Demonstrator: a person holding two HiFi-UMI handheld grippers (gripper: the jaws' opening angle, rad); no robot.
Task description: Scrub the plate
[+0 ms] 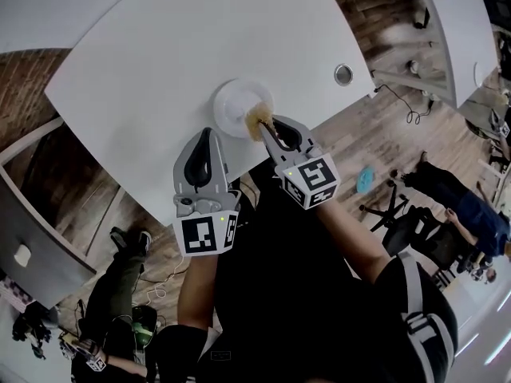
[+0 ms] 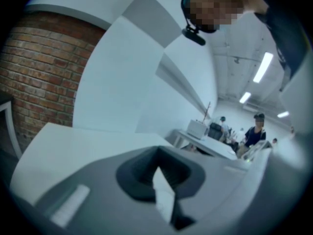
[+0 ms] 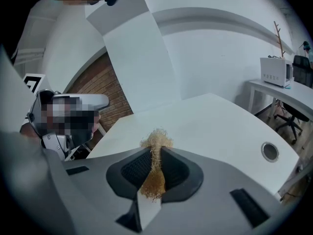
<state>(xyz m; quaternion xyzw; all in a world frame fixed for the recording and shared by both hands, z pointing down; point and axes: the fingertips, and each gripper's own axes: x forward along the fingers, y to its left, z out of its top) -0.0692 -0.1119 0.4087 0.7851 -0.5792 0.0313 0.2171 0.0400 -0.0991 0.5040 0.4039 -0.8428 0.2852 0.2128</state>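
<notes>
Scrubber (image 3: 156, 140): wiry golden tuft in right tool (image 1: 267, 128) | plate (image 1: 231, 102): round, possibly plastic

— What's between the jaws?
— Nothing; the left gripper (image 2: 157, 160) has them pressed together, with a white bench (image 2: 73, 141) beyond.
— And farther off?
— A brick wall (image 2: 39, 77) at left, and people (image 2: 255, 131) far right under ceiling lights (image 2: 261, 67).

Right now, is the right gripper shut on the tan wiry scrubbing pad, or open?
Shut on it: the right gripper has its jaws pinching the tan wiry scrubbing pad, whose tuft sticks out past them.
</notes>
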